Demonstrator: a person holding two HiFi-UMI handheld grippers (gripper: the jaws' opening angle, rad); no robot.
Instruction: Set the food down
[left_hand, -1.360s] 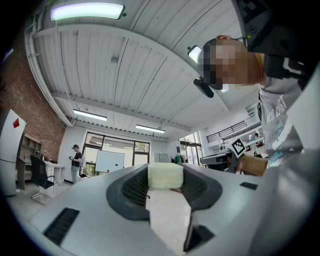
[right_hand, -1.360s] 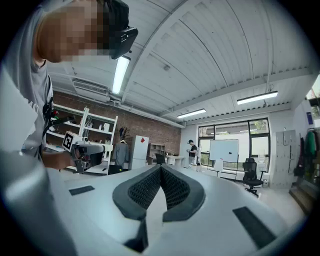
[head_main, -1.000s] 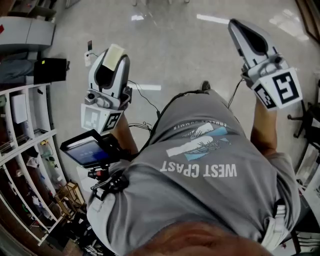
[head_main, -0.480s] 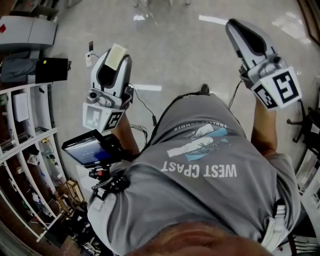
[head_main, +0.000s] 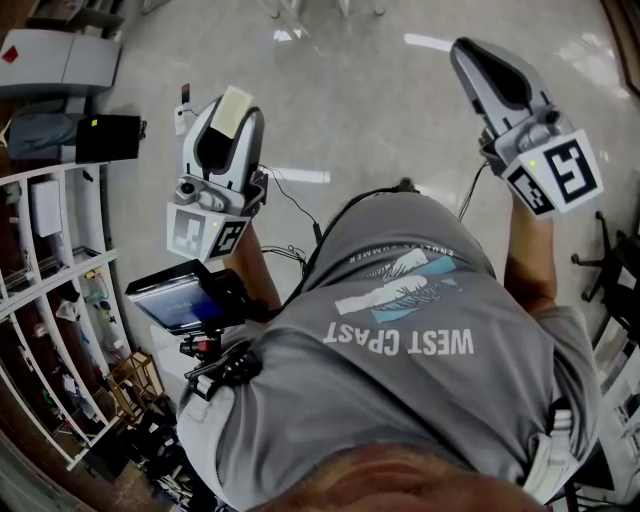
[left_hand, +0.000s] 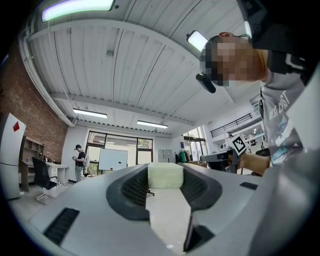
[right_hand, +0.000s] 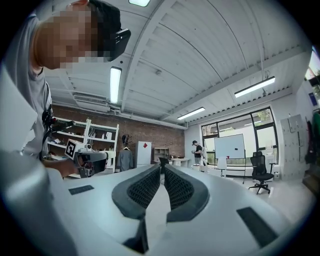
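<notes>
- Left gripper: closed on the food. The two dark ribbed pads press on opposite sides of the block, and the jaws stand wide apart to take its width.
- Food: a pale, yellowish-white rectangular block. It sits at the tip end of the left gripper's jaws, with its upper face clear of the pads. It is held in the air at the person's left, over the floor, and touches no surface.
- Right gripper: closed and empty. The pad tips meet, and only a narrow slot shows lower down between the pads.
- Orientation: both gripper views look up at the white ribbed ceiling and along the room, so both grippers are tilted upward. In the head view they are held out in front of the person, well apart, one on each side of the grey T-shirt.
- Marker cubes: each gripper carries one at its rear, the left cube and the right cube.
- Surroundings, head view: white shelves stand at the left edge, and a small screen sits just below the left gripper.
- Surroundings, right gripper view: a whiteboard, an office chair and a standing person are at the far end of the room.
</notes>
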